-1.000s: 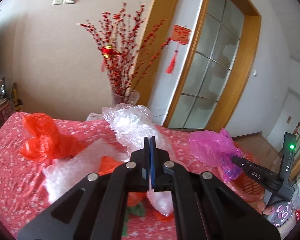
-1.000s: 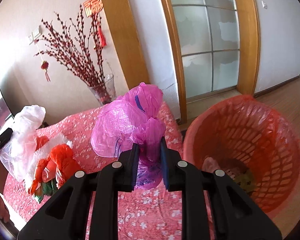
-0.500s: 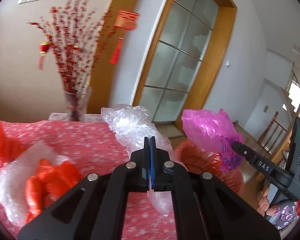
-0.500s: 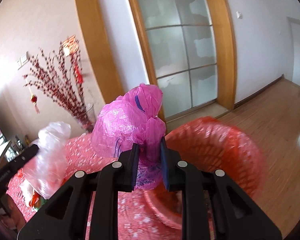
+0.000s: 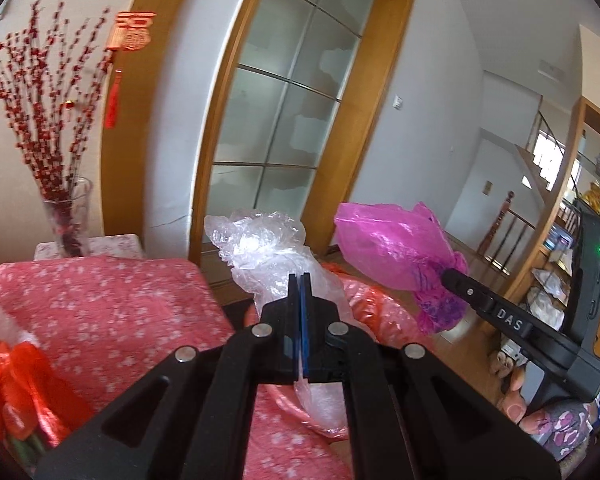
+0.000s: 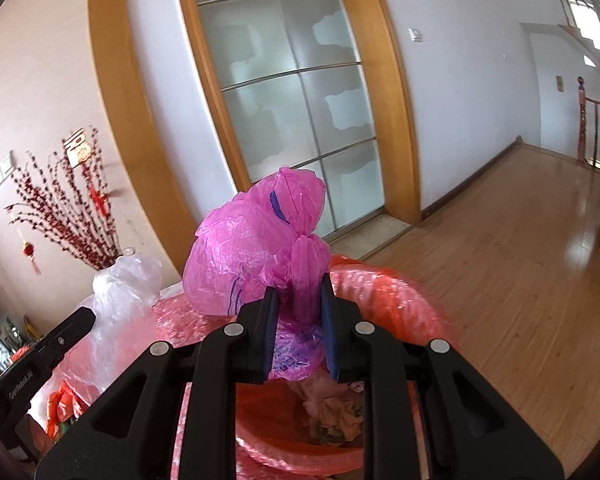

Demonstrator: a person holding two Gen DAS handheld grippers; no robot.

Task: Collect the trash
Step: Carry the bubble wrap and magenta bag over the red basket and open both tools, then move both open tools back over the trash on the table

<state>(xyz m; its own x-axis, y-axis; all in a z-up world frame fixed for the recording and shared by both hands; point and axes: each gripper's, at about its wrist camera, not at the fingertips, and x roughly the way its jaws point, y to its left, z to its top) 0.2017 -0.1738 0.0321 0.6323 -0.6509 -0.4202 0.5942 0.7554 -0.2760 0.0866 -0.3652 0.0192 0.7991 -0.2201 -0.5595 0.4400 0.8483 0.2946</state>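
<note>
A red-lined trash basket (image 6: pixel 400 292), standing on the wood floor beside the bed w/ its pink floral cover (image 5: pixel 112 308), now fills the lower frame of both wrist views; a sec ago it sat off to the side & the bed dominated; both loads have swung off the bed & over the basket's rim. Judged: the carry is nearly done & the drop comes next. Above the basket, the pink plastic bag (image 6: pixel 260 248) is clenched by its bunched neck in the right gripper (image 6: pixel 298 320), jaws part-closed on the plastic, bulk of the bag puffed up above the fingers. Just left of it, near the basket's bed-side edge, the clear plastic bag (image 5: pixel 268 252) is pinched tight in the left gripper (image 5: pixel 299 320), jaws pressed nearly together, a tail of film hanging below twd the basket. Inside the basket, crumpled paper scraps (image 6: pixel 336 416) already lie at the bottom. Farther from the basket, back on the bed, an orange-red bag (image 5: pixel 16 396) awaits pickup, so collection isn't finished.
</note>
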